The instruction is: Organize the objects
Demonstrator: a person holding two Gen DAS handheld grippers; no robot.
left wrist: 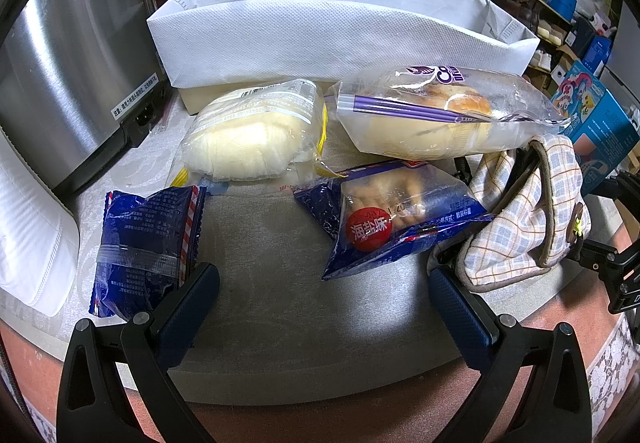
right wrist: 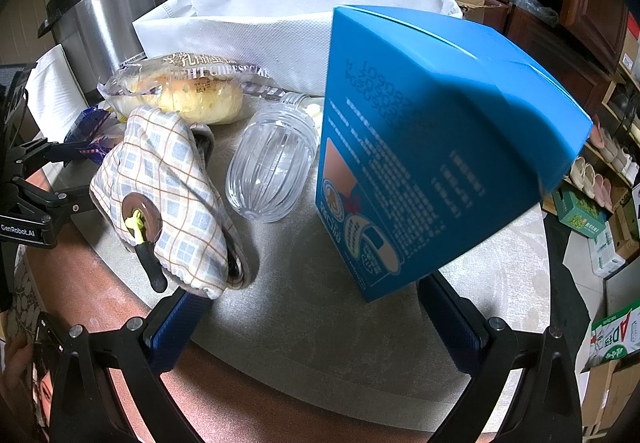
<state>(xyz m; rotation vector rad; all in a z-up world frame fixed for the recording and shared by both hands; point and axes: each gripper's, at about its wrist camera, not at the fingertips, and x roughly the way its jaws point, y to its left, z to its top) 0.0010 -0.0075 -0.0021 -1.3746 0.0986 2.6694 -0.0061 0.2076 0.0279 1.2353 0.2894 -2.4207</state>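
**Inspector:** Count, starting at the near edge of the bench [left wrist: 280,323].

**Assistant:** Two grippers. The left gripper [left wrist: 324,285] has its jaws wide apart over bare grey mat, holding nothing; its left pad sits right against a dark blue foil packet [left wrist: 144,251], though I cannot tell whether they touch. The right gripper [right wrist: 316,307] also stands with jaws spread and empty; its left pad is at the hem of the checked pouch [right wrist: 172,183], and its right pad is just below the lower corner of the blue carton [right wrist: 432,147].

**Inspector:** Goods, placed against the white bin?

**Assistant:** Two blue foil snack packets, crinkled; the second [left wrist: 392,211] bears a red round sticker. Both lie nearest us, well in front of the white bin [left wrist: 328,39]. One checked cloth pouch, soft, with a green zip pull, lies to their right. One clear ribbed plastic jar [right wrist: 272,167] lies on its side between pouch and carton. One stiff blue carton stands tilted. Two clear-wrapped breads lie just before the bin's front wall: a pale layered loaf [left wrist: 252,139] and a browned cheesecake bun [left wrist: 440,115].

**Inspector:** The bin itself?

**Assistant:** One, of white dimpled non-woven fabric, rectangular, open-topped. A brushed steel cooker [left wrist: 80,75] stands to its left.
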